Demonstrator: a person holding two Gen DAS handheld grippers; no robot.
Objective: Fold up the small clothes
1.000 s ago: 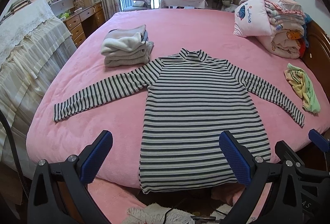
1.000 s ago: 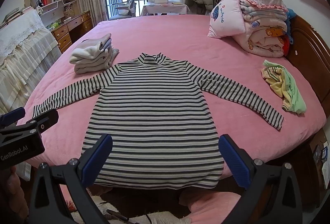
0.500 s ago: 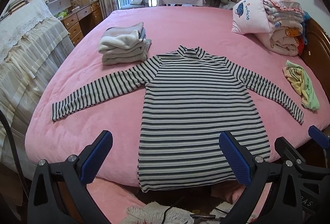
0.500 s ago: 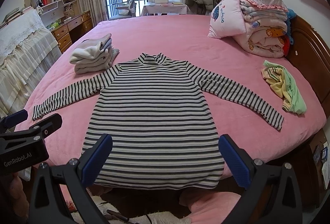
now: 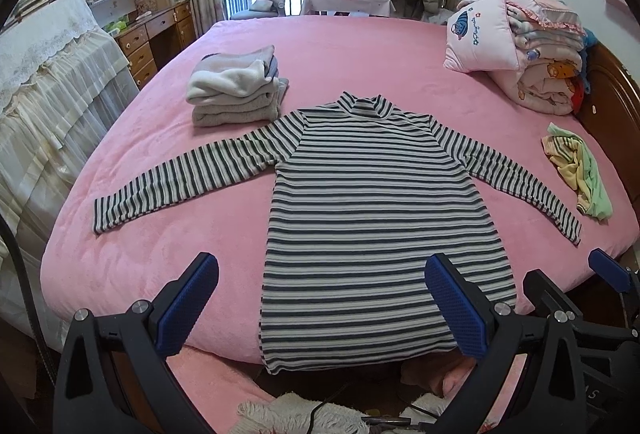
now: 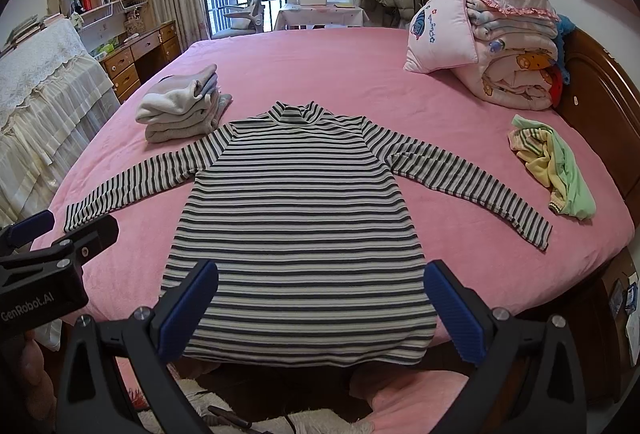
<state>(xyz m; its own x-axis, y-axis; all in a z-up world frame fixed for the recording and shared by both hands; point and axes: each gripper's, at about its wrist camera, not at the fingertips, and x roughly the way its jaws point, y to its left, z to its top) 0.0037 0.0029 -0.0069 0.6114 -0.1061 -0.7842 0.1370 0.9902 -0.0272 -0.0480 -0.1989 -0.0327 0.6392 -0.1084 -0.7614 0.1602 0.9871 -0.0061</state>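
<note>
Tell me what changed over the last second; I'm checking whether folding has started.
Not yet. Only the left gripper moved, easing forward over the bed so the striped top sits nearer. The right gripper barely shifted. Both stay open and empty; the top, folded pile and crumpled cloth lie untouched.

Shirt (image 5: 380,218) spread flat at near centre of bed (image 5: 352,54), hem over near edge; folded clothes (image 5: 236,90) far left of it, crumpled garment (image 5: 576,170) right, pillow (image 5: 480,34) and bedding (image 5: 548,62) far right.
</note>
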